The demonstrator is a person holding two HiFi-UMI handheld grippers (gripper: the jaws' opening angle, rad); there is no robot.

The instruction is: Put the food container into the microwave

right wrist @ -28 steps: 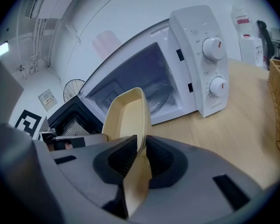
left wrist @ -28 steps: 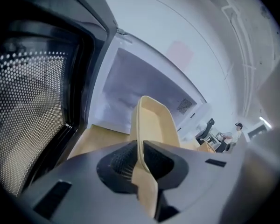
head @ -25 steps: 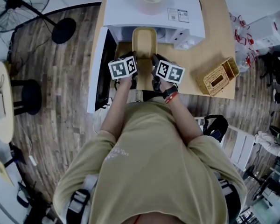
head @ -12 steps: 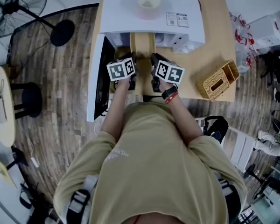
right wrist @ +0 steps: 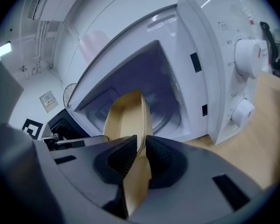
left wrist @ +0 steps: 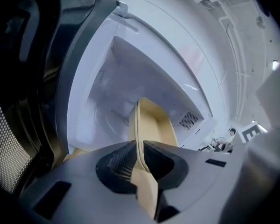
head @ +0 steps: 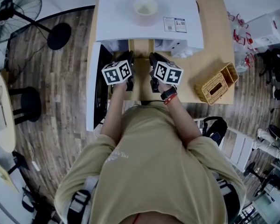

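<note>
A tan food container [head: 141,69] reaches into the open white microwave [head: 147,17] on the wooden table. My left gripper [head: 129,64] is shut on the container's left rim [left wrist: 139,139]. My right gripper [head: 151,65] is shut on its right rim [right wrist: 139,139]. In both gripper views the far end of the container [right wrist: 126,113] is past the microwave's opening, over the cavity floor [left wrist: 112,120]. The near end stays between the jaws, outside the cavity.
The microwave door [head: 97,85] hangs open to the left. A roll of tape [head: 145,6] lies on top of the microwave. A wicker basket [head: 216,83] stands at the table's right. A fan [head: 18,8] and a stool [head: 25,99] are on the floor at left.
Both grippers have pushed forward with the container, so more of it is inside the microwave and less shows in the head view.
</note>
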